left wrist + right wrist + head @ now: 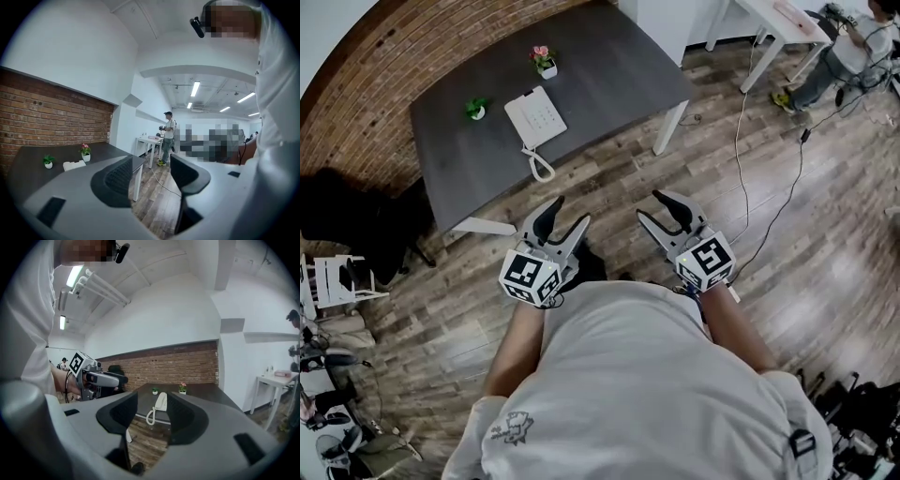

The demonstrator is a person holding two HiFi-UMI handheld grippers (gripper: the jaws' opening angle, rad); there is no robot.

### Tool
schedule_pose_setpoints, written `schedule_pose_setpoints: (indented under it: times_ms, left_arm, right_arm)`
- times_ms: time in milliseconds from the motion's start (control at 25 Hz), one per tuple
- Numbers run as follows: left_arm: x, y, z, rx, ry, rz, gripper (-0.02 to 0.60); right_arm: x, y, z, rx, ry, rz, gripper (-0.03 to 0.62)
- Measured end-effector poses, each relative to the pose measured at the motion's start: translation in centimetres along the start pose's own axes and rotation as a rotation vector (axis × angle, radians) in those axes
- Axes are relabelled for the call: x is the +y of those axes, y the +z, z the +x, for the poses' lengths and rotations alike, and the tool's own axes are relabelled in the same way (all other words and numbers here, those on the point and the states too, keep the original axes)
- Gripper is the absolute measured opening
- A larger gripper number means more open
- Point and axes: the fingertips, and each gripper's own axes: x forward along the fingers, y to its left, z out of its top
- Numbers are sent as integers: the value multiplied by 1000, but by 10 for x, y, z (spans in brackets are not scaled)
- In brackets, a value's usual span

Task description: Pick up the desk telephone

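Note:
A white desk telephone lies on the dark grey table, its coiled cord hanging over the near edge. In the right gripper view the telephone shows far off between the jaws. My left gripper and right gripper are held side by side over the wood floor, well short of the table. Both stand open with nothing between their fingers. The left gripper points past the table's right end; the telephone sits far at its left.
Two small potted plants stand on the table behind the telephone. A brick wall runs behind it. A white table and a person are at the far right, with cables across the floor. A black chair stands left.

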Motion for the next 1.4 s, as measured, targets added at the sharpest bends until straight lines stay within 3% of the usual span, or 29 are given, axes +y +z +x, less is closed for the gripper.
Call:
schedule_pose_setpoints:
  times_ms: [520,840,1160,1400]
  left_arm:
    - [141,27,10,-39,54,-30,261]
    - [227,36,0,-64,84,-57,262]
    - [281,44,-19,-85,110,-56,262]
    - [296,42,-21,-89,125,-74,262]
  right_arm:
    - [-29,26,143,75,30,-21,198]
    - [-19,39,231,115,63,-46,198]
    - [-2,41,294,131,107,-40,198]
    - [4,39,314,139,155,-42,198]
